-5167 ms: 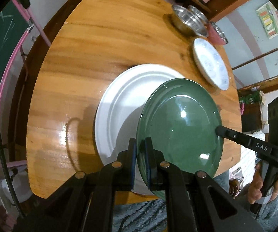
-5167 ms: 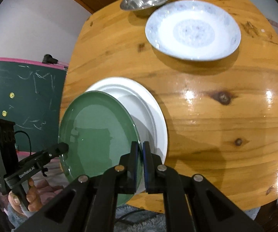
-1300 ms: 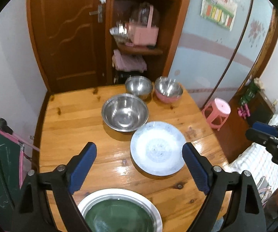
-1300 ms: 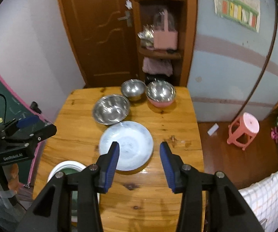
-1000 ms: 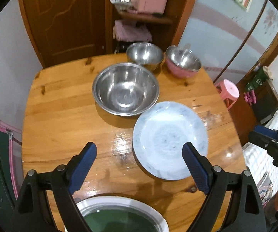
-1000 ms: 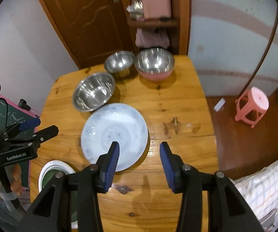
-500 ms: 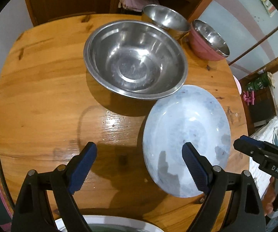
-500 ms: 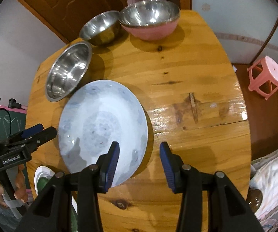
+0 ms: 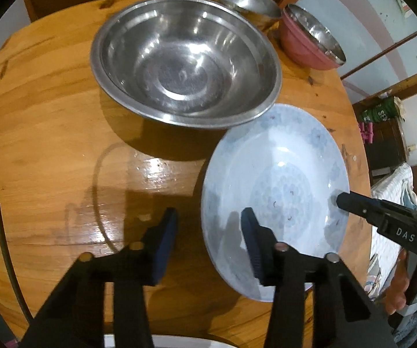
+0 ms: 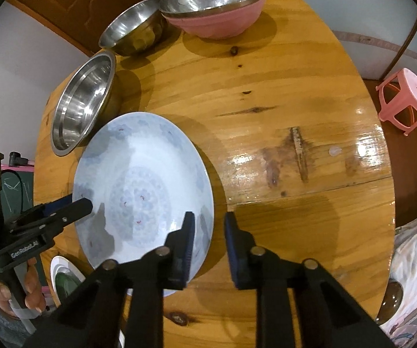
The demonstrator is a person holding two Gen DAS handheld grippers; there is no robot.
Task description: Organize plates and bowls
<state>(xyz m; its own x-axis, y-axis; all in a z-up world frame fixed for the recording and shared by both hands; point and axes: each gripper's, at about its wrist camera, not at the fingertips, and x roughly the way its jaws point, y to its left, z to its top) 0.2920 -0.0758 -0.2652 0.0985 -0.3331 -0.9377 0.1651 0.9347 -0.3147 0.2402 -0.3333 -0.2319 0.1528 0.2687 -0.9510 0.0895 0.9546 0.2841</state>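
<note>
The round, glossy wooden worktop (image 10: 280,92) carried everything. The widest vessel on it was a big stainless-steel bowl (image 9: 185,66), sitting just behind a pale blue patterned plate (image 9: 278,191) whose far rim reached under the bowl's edge. Farther back stood a pink bowl with a steel bowl nested inside it (image 10: 214,3) and, beside it, a smaller steel bowl (image 10: 134,33). At the near edge a white plate with a green plate on it (image 10: 65,278) barely showed.

The left gripper (image 9: 208,232) straddled the blue plate's left rim, one blue-padded finger over the plate, the other over bare wood; its fingers (image 9: 166,237) had just been closing but were apart, not yet pressing the rim. The right gripper (image 10: 208,232) straddled the opposite rim likewise, its fingers (image 10: 186,240) also just narrowed, with a gap visible and no firm grasp evident.
</note>
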